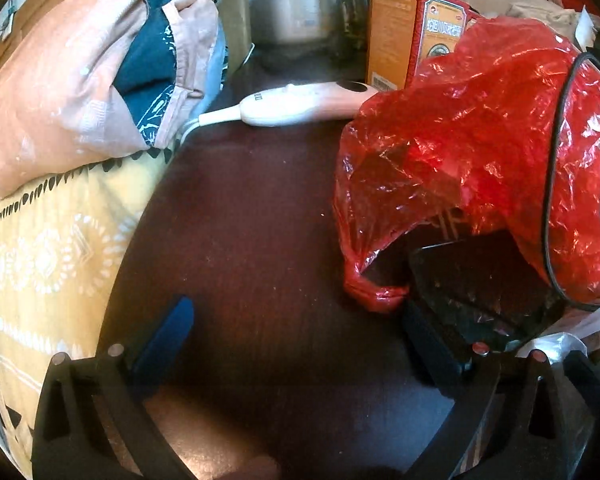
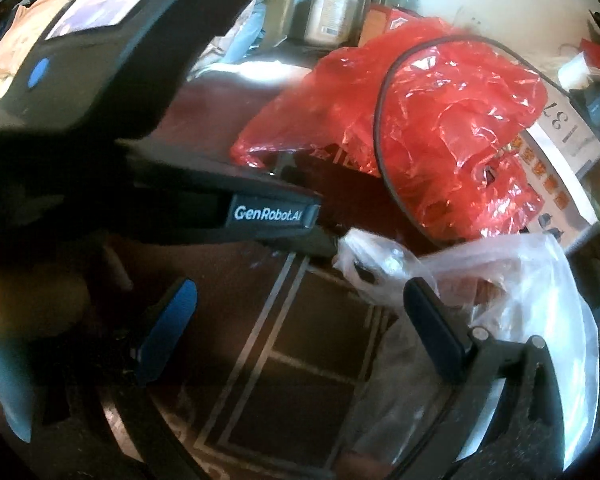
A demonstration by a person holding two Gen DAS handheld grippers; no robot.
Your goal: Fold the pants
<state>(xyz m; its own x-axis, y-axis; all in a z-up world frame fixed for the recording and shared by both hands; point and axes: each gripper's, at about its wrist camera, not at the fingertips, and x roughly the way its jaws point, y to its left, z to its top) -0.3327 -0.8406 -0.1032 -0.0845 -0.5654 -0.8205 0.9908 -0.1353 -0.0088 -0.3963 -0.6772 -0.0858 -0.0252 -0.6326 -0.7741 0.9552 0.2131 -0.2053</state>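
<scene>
A heap of clothes lies at the left of the left wrist view: peach fabric [image 1: 48, 92], a dark teal printed garment [image 1: 148, 60] and yellow patterned cloth [image 1: 60, 248]. Which piece is the pants I cannot tell. My left gripper [image 1: 300, 340] is open over the dark wooden table [image 1: 240, 240], right of the heap, with nothing between its fingers. My right gripper [image 2: 300, 320] is also open and holds nothing; its right finger [image 2: 436, 328] is against a clear plastic bag [image 2: 520, 280]. The black body of the left gripper [image 2: 180, 200] crosses the right wrist view's upper left.
A crumpled red plastic bag [image 1: 480, 140] with a black cable [image 1: 552, 168] over it fills the right side. A white and pink handheld appliance [image 1: 300, 104] with a cord lies at the back. Behind it stand an orange-red box [image 1: 400, 36] and a pale jar [image 1: 300, 4].
</scene>
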